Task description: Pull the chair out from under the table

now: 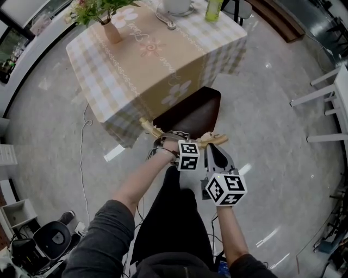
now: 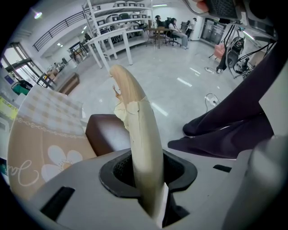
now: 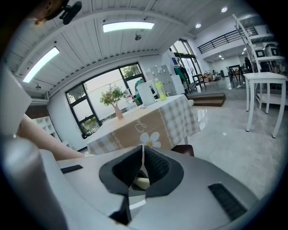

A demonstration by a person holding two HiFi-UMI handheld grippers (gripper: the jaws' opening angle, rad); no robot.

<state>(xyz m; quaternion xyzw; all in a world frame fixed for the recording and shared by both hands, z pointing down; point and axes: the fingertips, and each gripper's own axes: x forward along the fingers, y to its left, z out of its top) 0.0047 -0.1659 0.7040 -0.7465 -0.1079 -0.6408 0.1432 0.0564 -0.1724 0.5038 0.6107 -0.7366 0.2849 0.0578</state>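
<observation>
Looking down past your sleeves, you have both tools on the chair right in front of your legs. Your left gripper points straight down and is clenched on the pale top rail of the chair's back; in the left gripper view the rail rises out from between the pads of that gripper. Your right gripper sits just beside it at the rail's other end, tilted downward. Its own view shows that gripper closed, the pads meeting at their tips with a pale bit of the rail caught low between them. Beyond the rail, the dark brown seat is partly out and its far edge is under the table. The checked cloth hangs down around it. A vase of flowers and a green bottle stand farther back on the tabletop.
</observation>
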